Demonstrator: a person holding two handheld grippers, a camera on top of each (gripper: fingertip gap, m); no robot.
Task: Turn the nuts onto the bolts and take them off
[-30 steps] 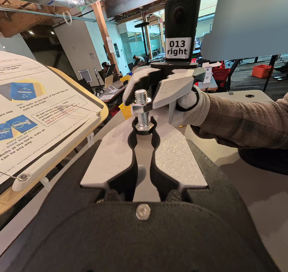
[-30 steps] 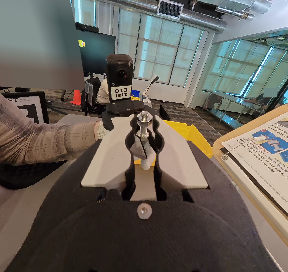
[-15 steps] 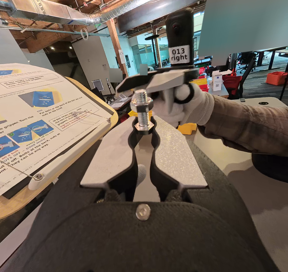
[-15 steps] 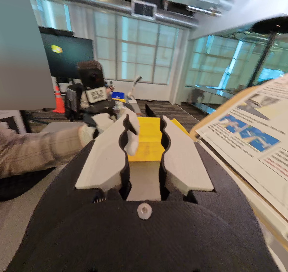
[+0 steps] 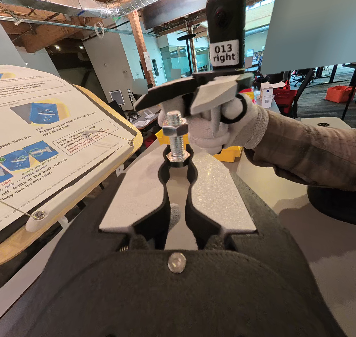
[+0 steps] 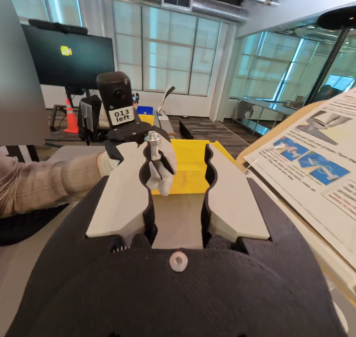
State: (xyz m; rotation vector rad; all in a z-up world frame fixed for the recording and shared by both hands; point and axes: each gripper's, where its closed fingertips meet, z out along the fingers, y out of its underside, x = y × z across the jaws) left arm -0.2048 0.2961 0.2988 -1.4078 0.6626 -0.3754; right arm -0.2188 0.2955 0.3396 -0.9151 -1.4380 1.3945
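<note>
The left gripper (image 5: 177, 159) clenches the head of a bolt (image 5: 175, 144), which stands upright at the fingertips. A nut (image 5: 175, 130) sits high on its thread, near the top. The right gripper (image 6: 176, 154) is released, jaws spread wide, just right of the bolt and not touching it. A yellow bin (image 6: 189, 165) lies beyond on the table (image 6: 176, 219), an instruction sheet (image 6: 312, 165) to the right.
</note>
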